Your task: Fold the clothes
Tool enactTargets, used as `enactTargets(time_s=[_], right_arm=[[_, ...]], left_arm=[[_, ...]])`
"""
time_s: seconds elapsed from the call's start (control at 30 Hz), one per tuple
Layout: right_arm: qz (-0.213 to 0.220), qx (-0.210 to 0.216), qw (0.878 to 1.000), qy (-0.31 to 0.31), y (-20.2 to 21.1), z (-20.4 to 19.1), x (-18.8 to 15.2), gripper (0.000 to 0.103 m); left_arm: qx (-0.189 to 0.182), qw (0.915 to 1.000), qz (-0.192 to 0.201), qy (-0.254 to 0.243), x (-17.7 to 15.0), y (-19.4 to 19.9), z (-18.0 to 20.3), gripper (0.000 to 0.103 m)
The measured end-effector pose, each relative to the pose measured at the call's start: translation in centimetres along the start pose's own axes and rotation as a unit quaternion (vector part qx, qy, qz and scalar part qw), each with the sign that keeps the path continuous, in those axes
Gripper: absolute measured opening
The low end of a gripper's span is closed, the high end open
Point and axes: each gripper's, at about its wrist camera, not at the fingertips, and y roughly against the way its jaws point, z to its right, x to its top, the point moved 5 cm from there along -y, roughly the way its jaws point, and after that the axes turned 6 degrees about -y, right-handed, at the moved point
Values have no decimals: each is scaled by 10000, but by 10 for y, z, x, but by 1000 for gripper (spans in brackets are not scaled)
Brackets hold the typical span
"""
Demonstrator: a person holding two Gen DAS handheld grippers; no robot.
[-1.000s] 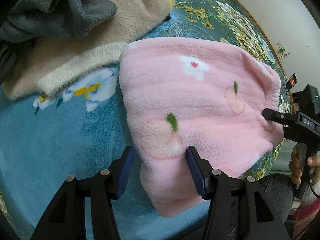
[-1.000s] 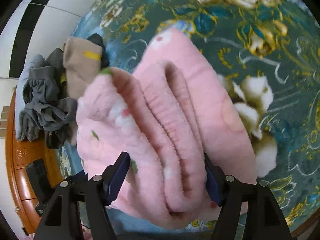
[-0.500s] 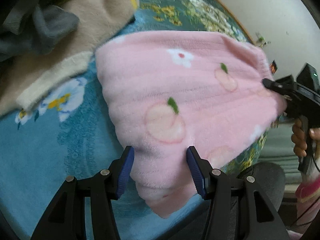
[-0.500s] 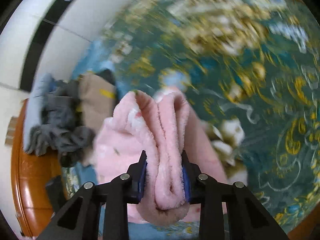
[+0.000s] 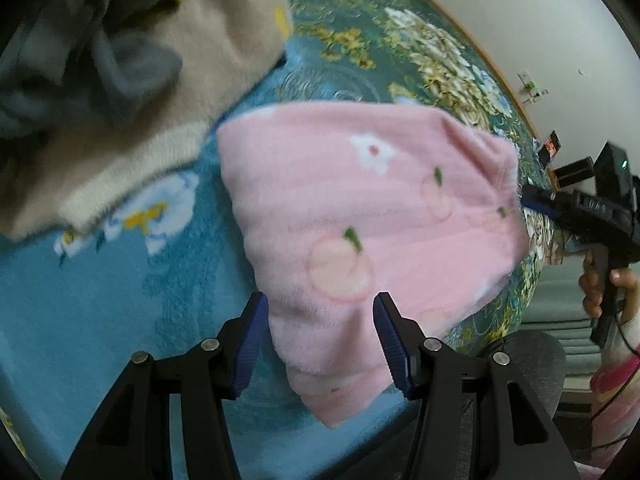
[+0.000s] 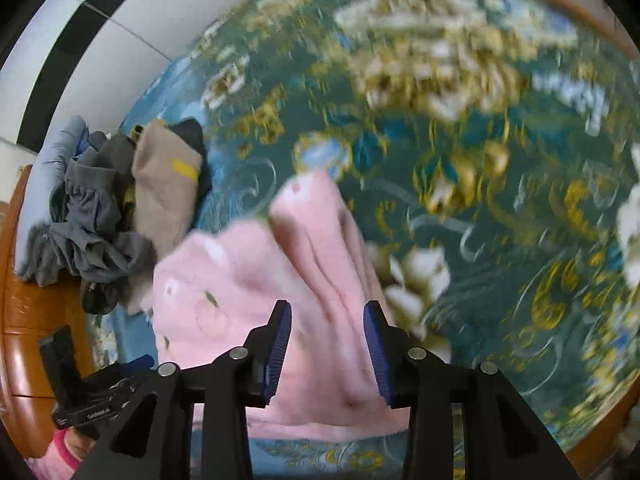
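A folded pink fleece garment (image 5: 360, 208) with peach and flower prints lies on the floral blanket (image 5: 120, 264). My left gripper (image 5: 320, 340) is open, its blue pads on either side of the garment's near corner. My right gripper (image 6: 326, 348) is open over the stacked folds of the same garment (image 6: 304, 276). In the left wrist view the right gripper (image 5: 536, 200) sits at the garment's far right edge.
A beige sweater (image 5: 168, 80) and grey clothes (image 5: 80, 40) are heaped at the back left; the heap also shows in the right wrist view (image 6: 120, 208). A wooden bed frame (image 6: 20, 320) runs along the blanket's edge.
My right gripper was shut on the garment's folds half a second ago and has now opened, and the folds have dropped onto the blanket. My left gripper has stayed open.
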Motion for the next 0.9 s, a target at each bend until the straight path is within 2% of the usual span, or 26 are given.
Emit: enactTargets(time_s=[0.07,0.13,0.23,0.33,0.4,0.53,0.7,0.8,0.83,0.87,0.9], right_arm=[[85,193,9997,154,2,-19,6,40],[-17,367,9984,440,-6,-38,7,40],[-190,222,9962,823,-29,-55,4,40],[-211,66,9978,619,-49,-46,15,41],[-335,10,9992,226,-65,-32,26,41],[-516,117,9976,-454,-87,-10,40,41],[-573,85,9980,-252,-90,-12,39,41],[-512,342,9980,-137,-70,-16,38,41],[-455,446,9979,-91,-62,-16,37,45],[-398,551,9977,-46,-53,-16,36,57],[-317,610,9976,-20,-44,-14,34,64]], left_arm=[[-1,9998,-12,-179,4,-2,4,56],[-7,9994,-91,-340,10,-7,15,56],[92,9978,-238,-611,10,-18,27,56],[153,9975,-358,-582,9,-29,28,56],[124,9979,-416,-477,8,-35,24,56],[70,9982,-483,-353,10,-41,18,56],[30,9983,-516,-265,12,-40,13,56],[-178,9992,-271,-230,14,-20,10,56],[-239,9994,-148,-178,16,-13,6,56],[-277,9996,-33,-105,19,-7,1,56],[-312,9995,64,53,21,-3,-7,56]])
